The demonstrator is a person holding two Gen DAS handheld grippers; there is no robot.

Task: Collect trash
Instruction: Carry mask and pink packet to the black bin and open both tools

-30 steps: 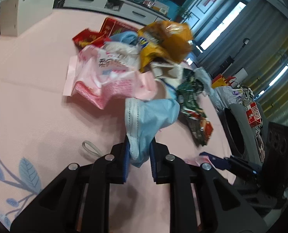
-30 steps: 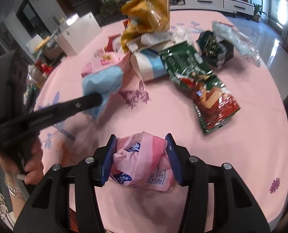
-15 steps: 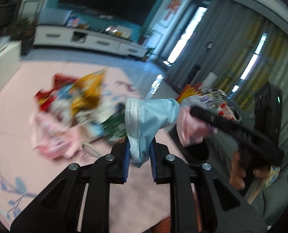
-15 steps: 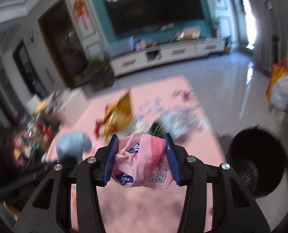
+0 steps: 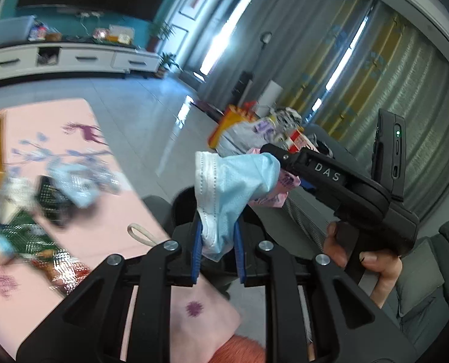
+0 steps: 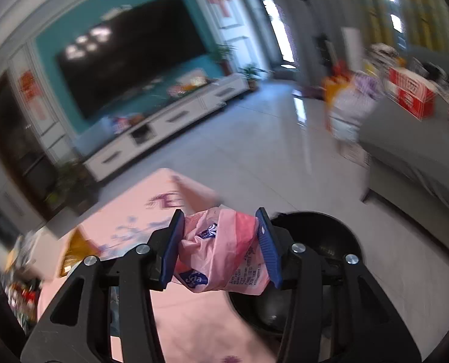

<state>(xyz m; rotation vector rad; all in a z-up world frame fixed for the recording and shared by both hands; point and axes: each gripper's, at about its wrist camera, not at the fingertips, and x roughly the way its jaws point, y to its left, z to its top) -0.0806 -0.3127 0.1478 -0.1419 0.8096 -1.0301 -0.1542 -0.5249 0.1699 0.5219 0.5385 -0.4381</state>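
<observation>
My left gripper (image 5: 216,246) is shut on a light blue face mask (image 5: 230,187) and holds it in the air past the table's right edge. My right gripper (image 6: 219,249) is shut on a crumpled pink wrapper (image 6: 221,251), held beside a black trash bin (image 6: 318,266) on the floor. In the left wrist view the right gripper (image 5: 285,166) with the pink wrapper (image 5: 282,193) shows just behind the mask, and part of the bin (image 5: 185,211) shows below it. A pile of snack wrappers (image 5: 27,205) lies blurred on the pink table (image 5: 103,187) at the left.
A grey sofa (image 6: 412,157) stands right of the bin. Bags and a red box (image 6: 409,93) sit near it. A white TV cabinet (image 6: 170,124) runs along the far wall. A mask loop (image 5: 141,234) lies at the table edge.
Both grippers swung right, away from the trash pile toward the bin, each still holding its item. The right gripper now sits beside the bin's opening.
</observation>
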